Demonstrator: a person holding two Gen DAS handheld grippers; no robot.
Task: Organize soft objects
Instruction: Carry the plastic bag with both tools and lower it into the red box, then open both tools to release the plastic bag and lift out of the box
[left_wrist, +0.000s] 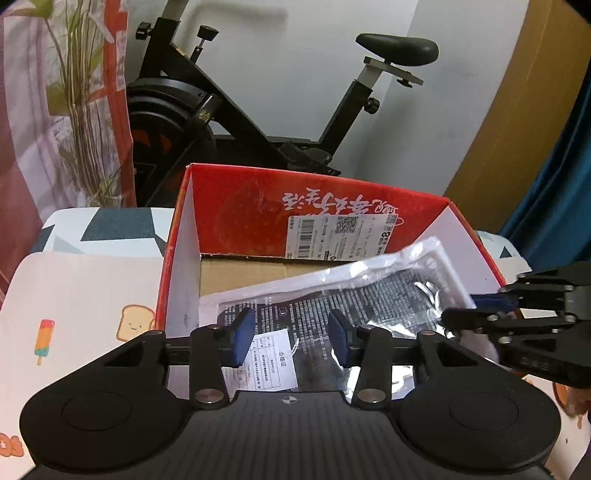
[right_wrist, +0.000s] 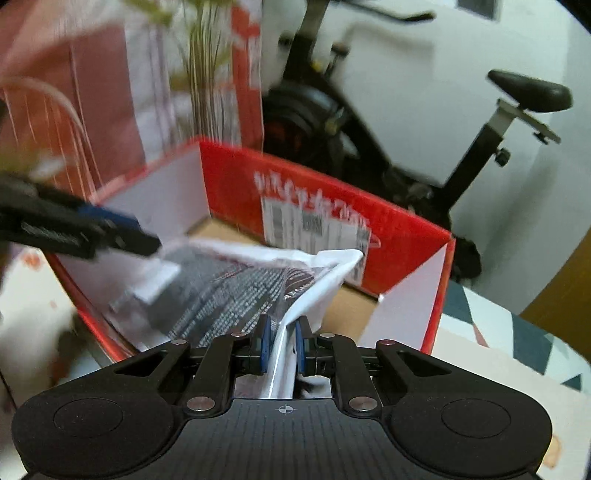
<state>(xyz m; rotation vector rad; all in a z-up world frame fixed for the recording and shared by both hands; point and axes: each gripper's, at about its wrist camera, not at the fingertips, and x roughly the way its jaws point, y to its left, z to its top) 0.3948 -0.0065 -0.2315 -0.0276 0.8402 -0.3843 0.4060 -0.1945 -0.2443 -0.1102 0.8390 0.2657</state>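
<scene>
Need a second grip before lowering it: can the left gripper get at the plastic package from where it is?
Probably yes: the left gripper is open just above the plastic package, nothing between.

White wall (left_wrist: 295, 74) across the back, plain, evenly lit. Black exercise bike (left_wrist: 207, 110) stands against it, flywheel at 9 o'clock, saddle (left_wrist: 399, 48) at 1 o'clock; also seen in the right wrist view, blurred. Red-and-white patterned fabric (left_wrist: 26, 110) hangs at 10 o'clock with green grass-like plant stems (left_wrist: 81, 92) in front. Wooden panel (left_wrist: 517, 129), yellowish brown, at 2 o'clock; teal curtain (left_wrist: 565, 192) beside it at 3 o'clock. Surface (left_wrist: 92, 229) covered with geometric dark-teal-and-white cloth, plus a cartoon-print mat (left_wrist: 74, 314) with toast and popsicle at 8 o'clock.
</scene>
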